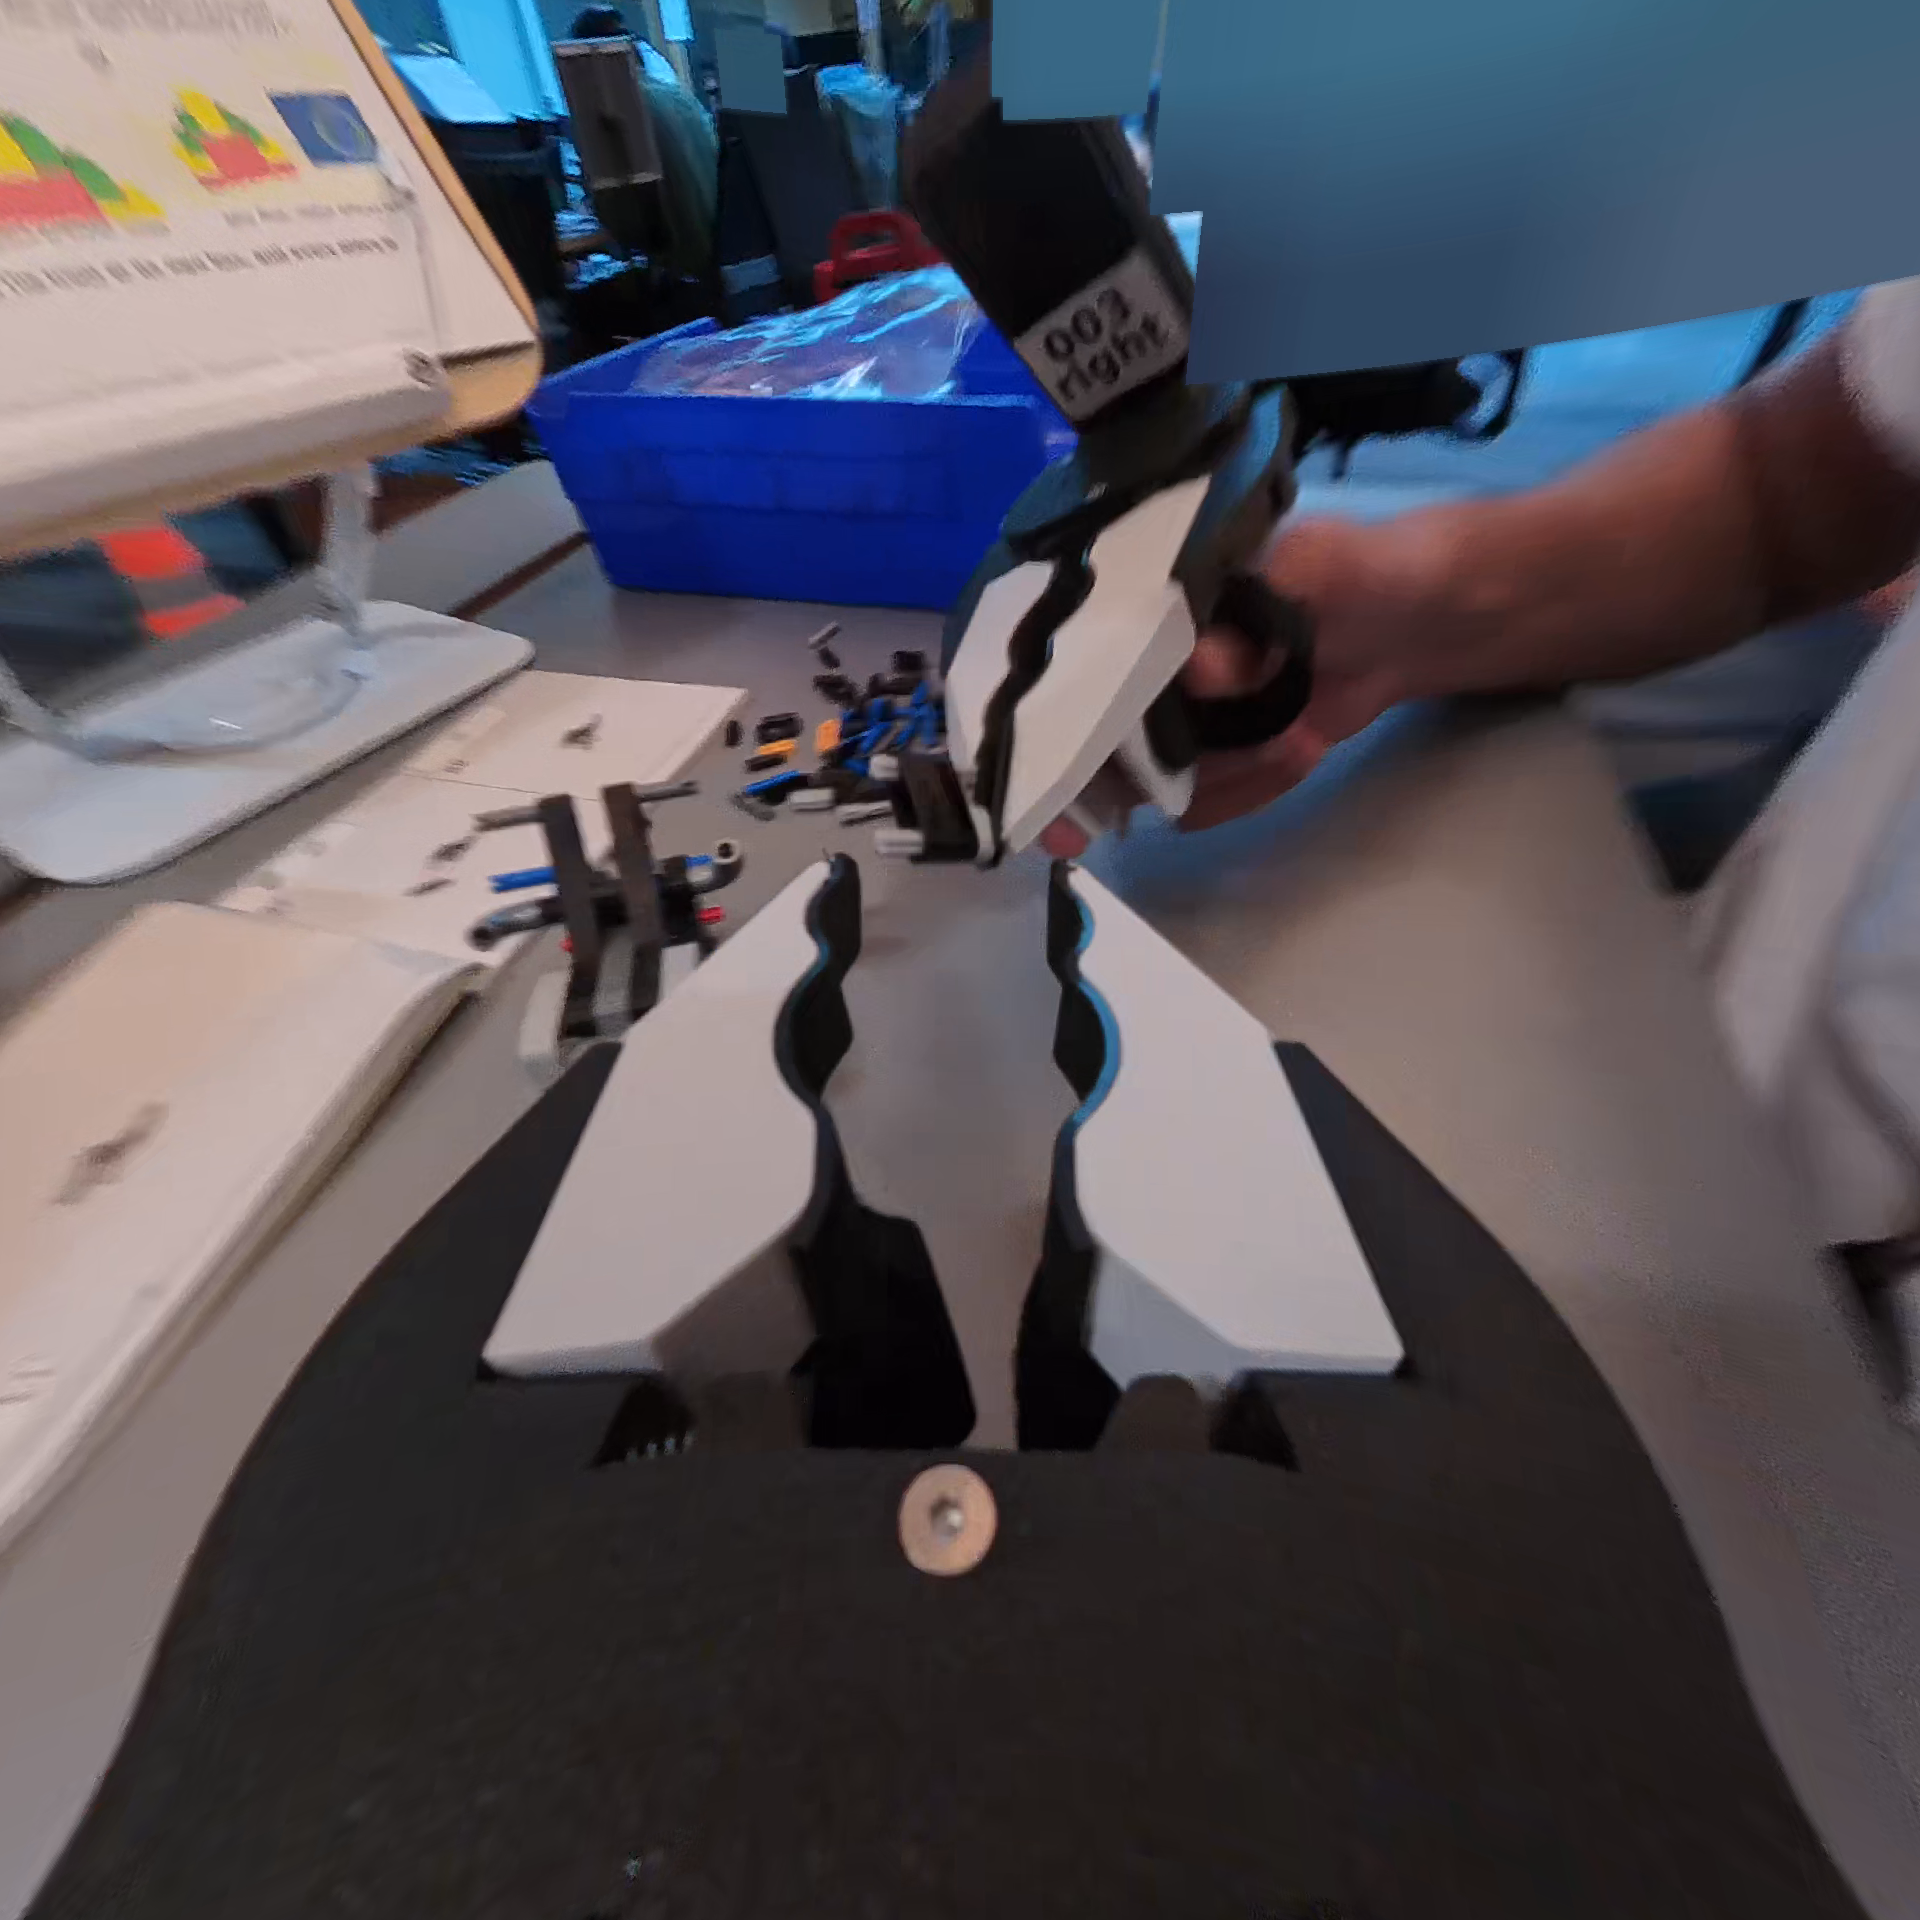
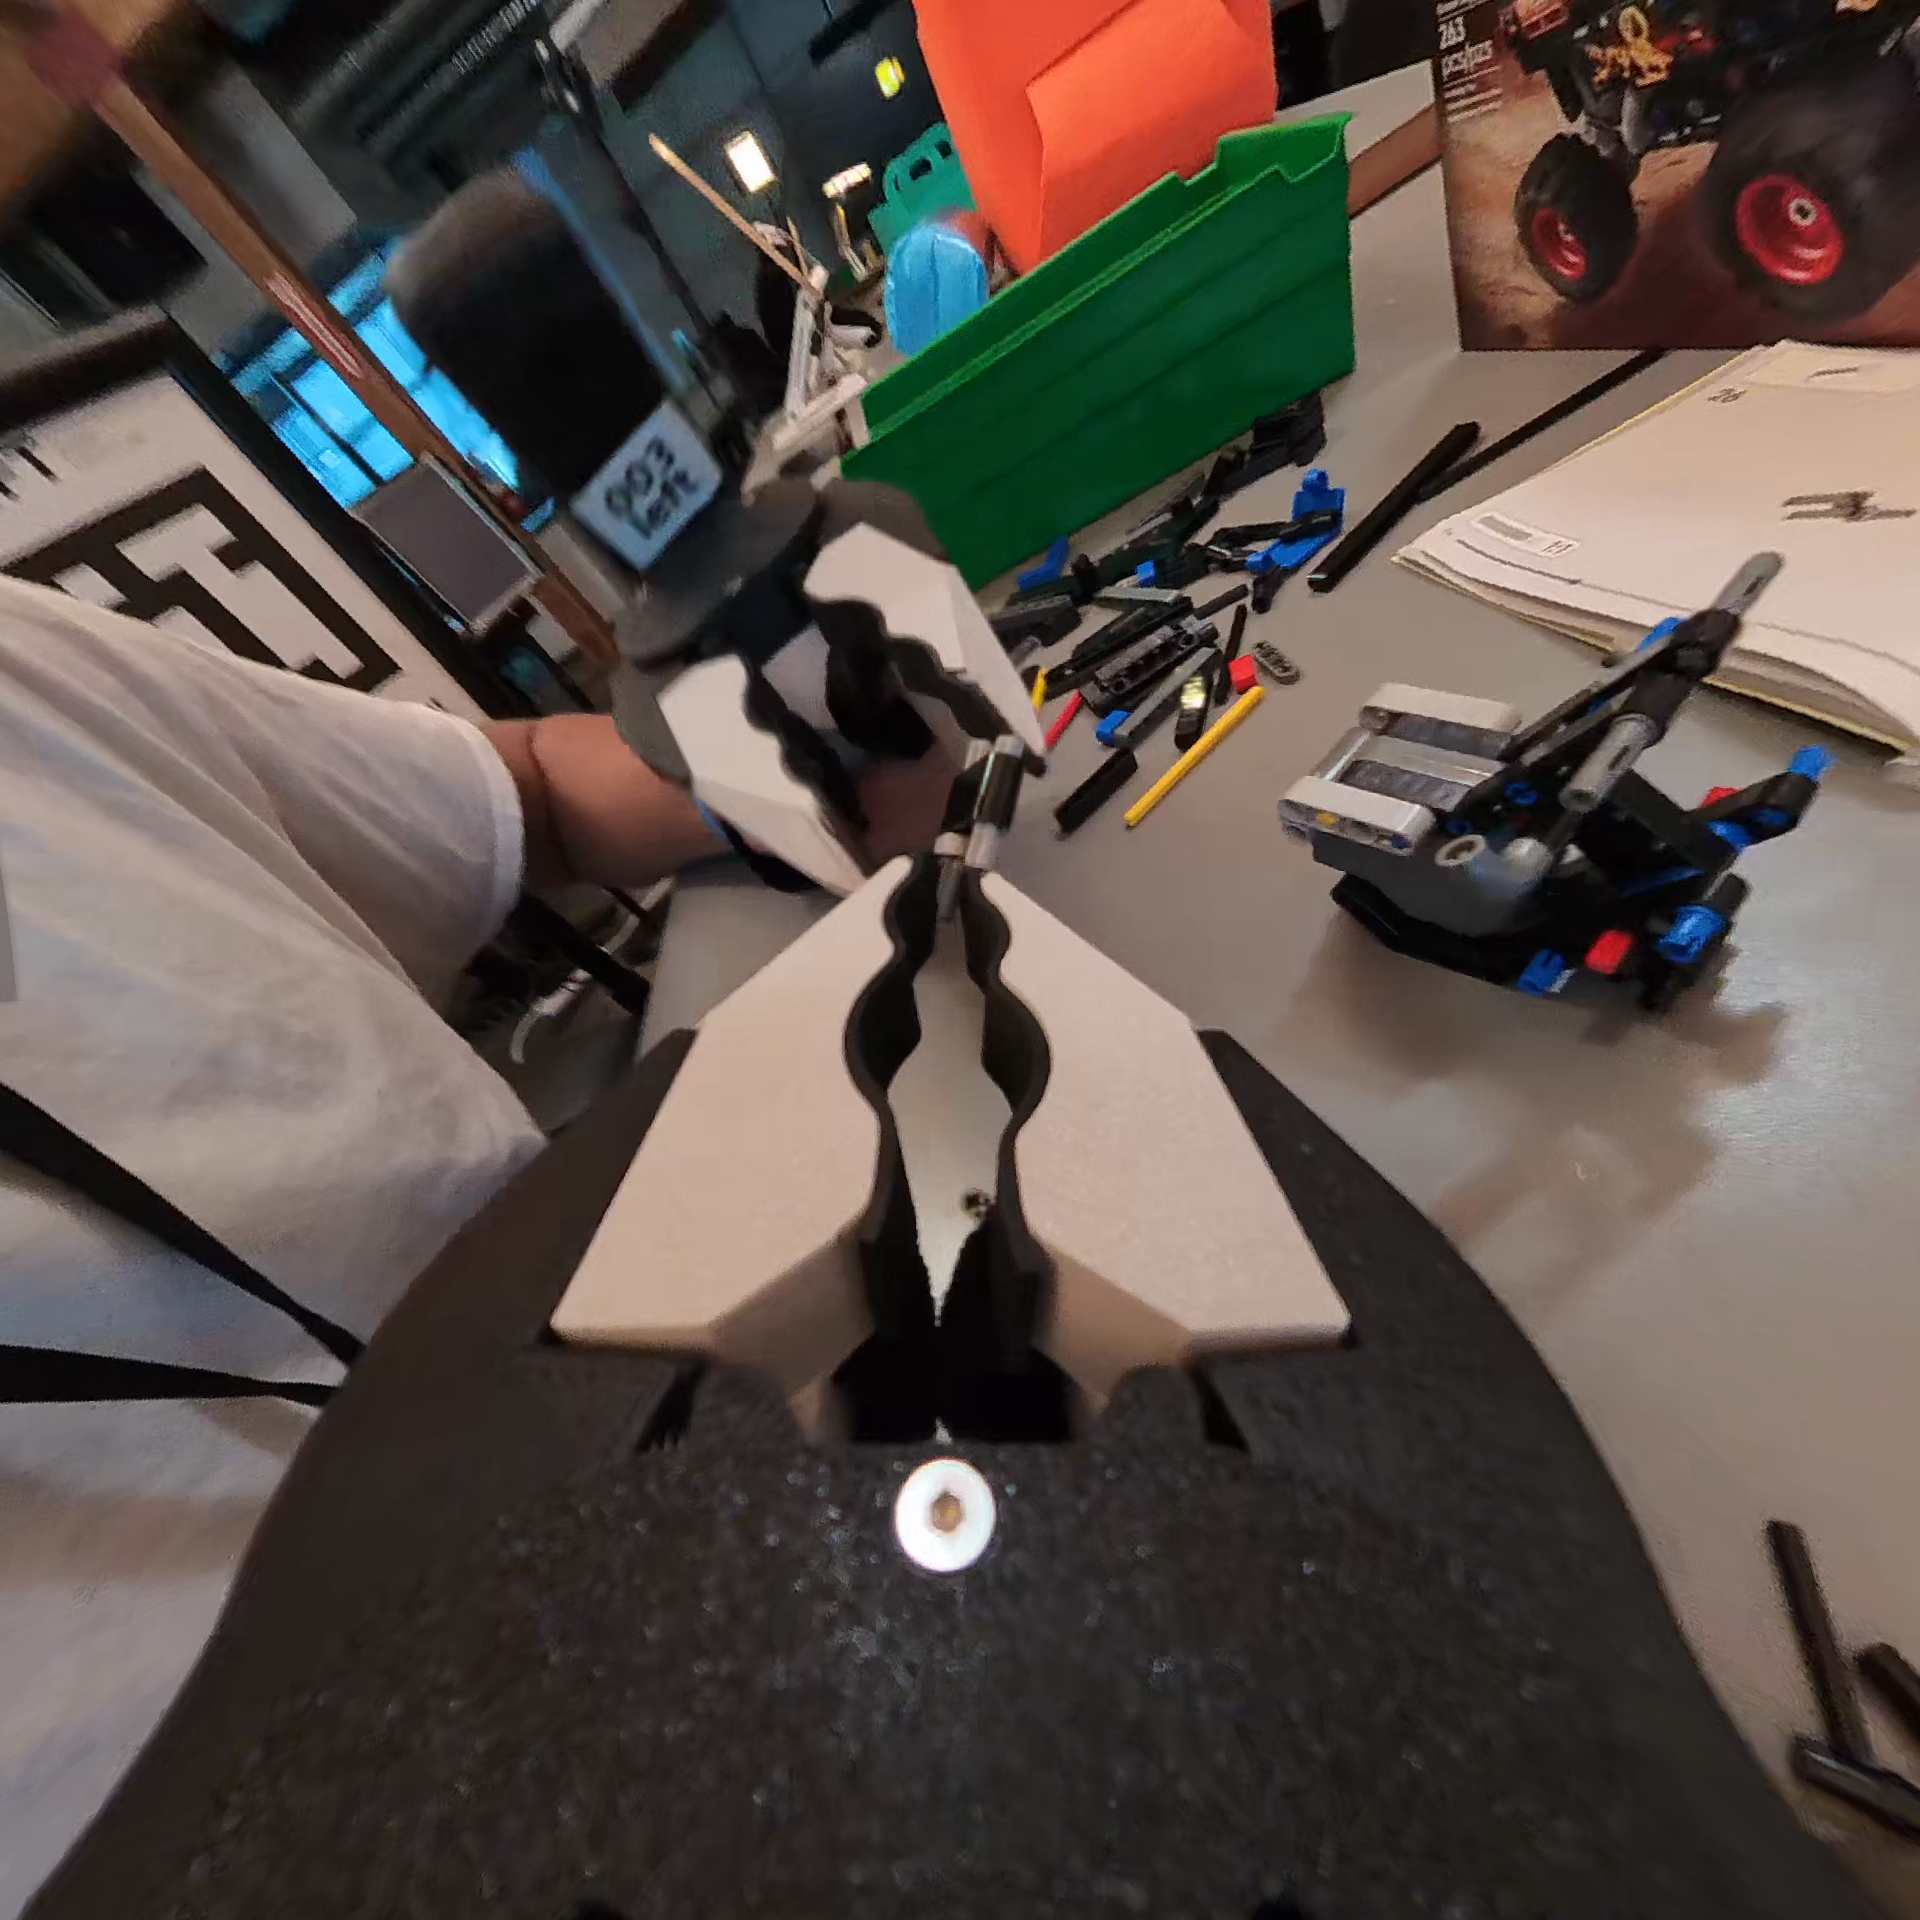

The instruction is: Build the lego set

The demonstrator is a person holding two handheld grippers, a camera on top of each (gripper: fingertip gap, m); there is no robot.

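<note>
The right gripper is clamped on a small black-and-silver piece pinched at its very tips. The piece's long axis runs on ahead of the gripper, leaning a little right, so its free end points at the left gripper, which hangs close beyond it with its jaws apart and nothing between them. In the left wrist view, the left gripper has its tips just short of the piece, which there sticks out leftward from the right gripper. My reading is that the left gripper is the nearer one to take the free end, closing across the piece's length.

Farther off, toward the right edge of the surface, sits the half-built model, black and grey with blue and red pins. Beyond it lie loose parts, an open manual, a green bin and the set's box. Each gripper carries a printed label, and the box and manual bear print; none is copied here.
</note>
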